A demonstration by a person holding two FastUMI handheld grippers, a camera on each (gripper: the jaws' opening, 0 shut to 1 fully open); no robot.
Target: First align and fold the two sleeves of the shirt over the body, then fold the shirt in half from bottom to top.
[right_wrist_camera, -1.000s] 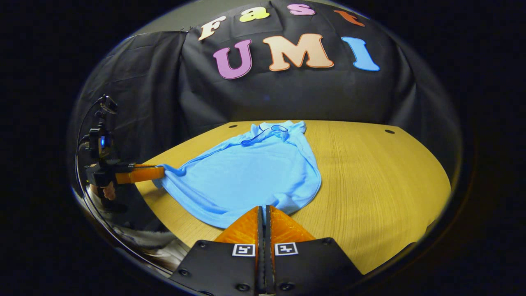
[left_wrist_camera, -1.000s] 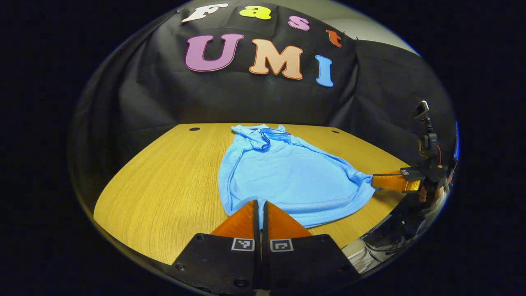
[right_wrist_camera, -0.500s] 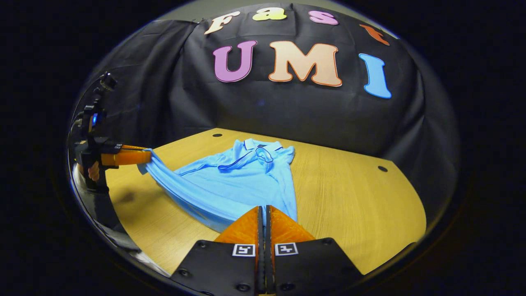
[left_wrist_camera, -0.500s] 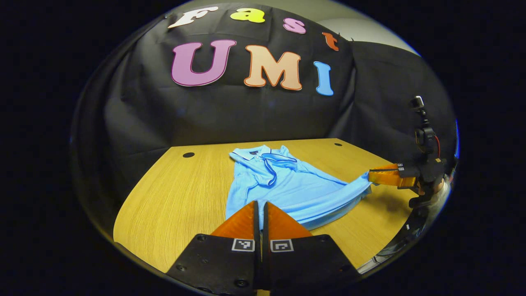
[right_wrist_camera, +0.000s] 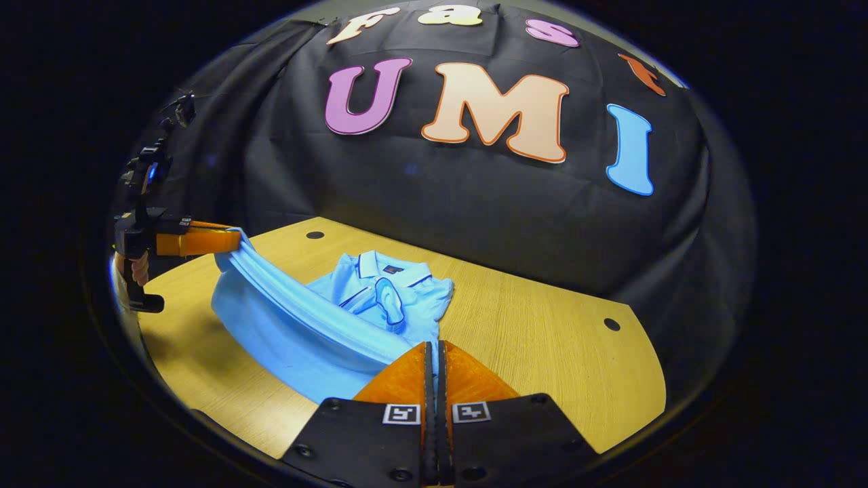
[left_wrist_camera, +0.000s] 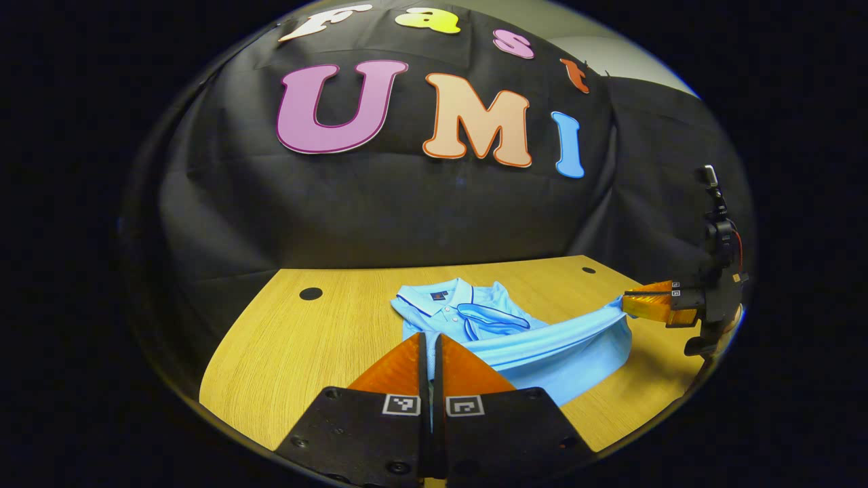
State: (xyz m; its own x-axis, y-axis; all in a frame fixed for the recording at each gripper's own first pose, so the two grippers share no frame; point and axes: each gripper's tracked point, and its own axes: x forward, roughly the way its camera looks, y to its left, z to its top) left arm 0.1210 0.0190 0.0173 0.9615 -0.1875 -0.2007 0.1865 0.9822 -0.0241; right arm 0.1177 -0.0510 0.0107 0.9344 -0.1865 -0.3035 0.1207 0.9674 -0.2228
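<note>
A light blue polo shirt [left_wrist_camera: 542,346] lies on the wooden table [left_wrist_camera: 298,339], collar toward the black wall, sleeves folded in over the body. My left gripper [left_wrist_camera: 429,337] is shut on one corner of the bottom hem. In the right gripper view the shirt [right_wrist_camera: 285,332] has its hem stretched as a raised band between the two grippers. My right gripper [right_wrist_camera: 435,344] is shut on the other hem corner. The lower half hangs lifted above the table, while the collar [right_wrist_camera: 386,271] stays flat. Farther off in each view is the other gripper: right gripper [left_wrist_camera: 627,303], left gripper [right_wrist_camera: 230,238].
The table [right_wrist_camera: 542,352] has small dark holes near its back corners [left_wrist_camera: 310,293] [right_wrist_camera: 612,324]. Black cloth closes off the back and sides. A hand [right_wrist_camera: 139,271] holds the far gripper at the table's left edge.
Both grippers have risen and moved toward the collar with the hem in them. The shirt's lower half has come off the table and curls over the body.
</note>
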